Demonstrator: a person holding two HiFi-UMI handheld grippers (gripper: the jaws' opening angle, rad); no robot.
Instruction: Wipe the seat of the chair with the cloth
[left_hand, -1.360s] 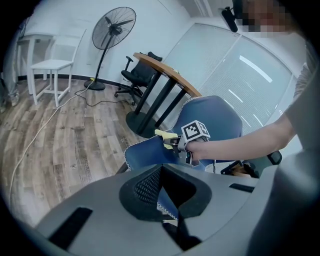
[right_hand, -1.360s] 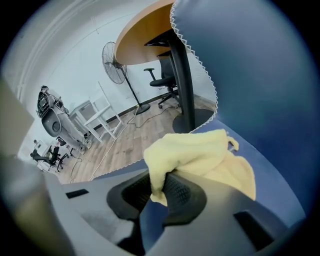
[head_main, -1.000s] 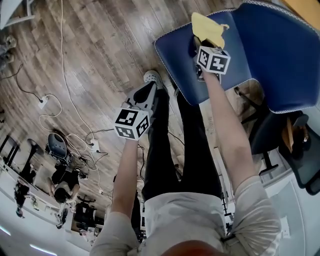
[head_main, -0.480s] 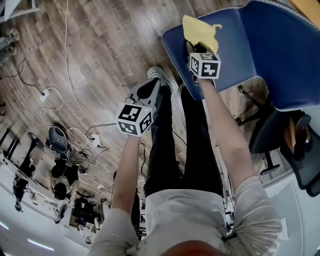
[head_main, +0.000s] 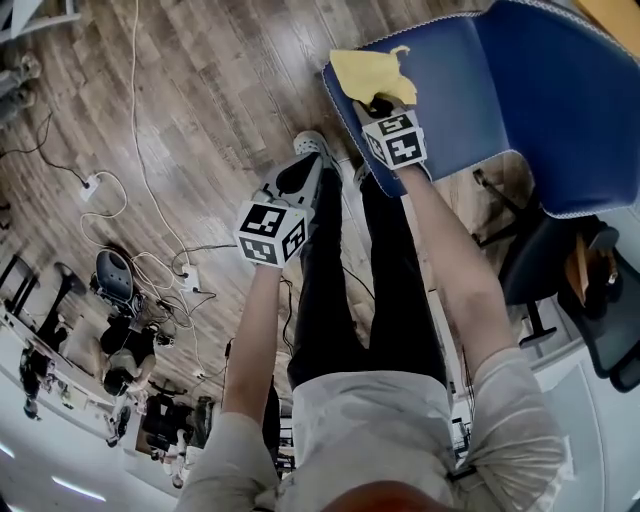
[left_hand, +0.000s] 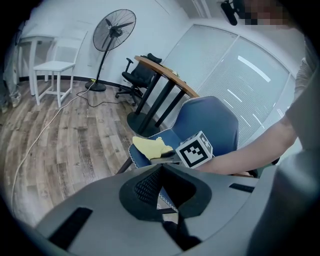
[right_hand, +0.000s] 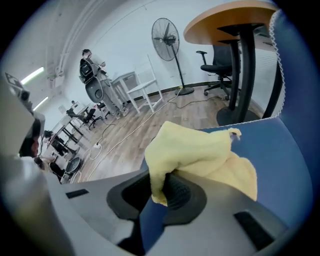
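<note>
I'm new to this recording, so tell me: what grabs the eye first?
The yellow cloth, clamped in the right gripper, lies bunched on the blue chair seat near its edge. The left gripper hangs with jaws shut on nothing over the wood floor.

Head view stares steeply down at the floor (head_main: 190, 120) and chair seat (head_main: 470, 100). Left gripper view hangs back, facing the seat from off its edge; right gripper view sits close over it. All three share seat and cloth (head_main: 365, 75).
</note>
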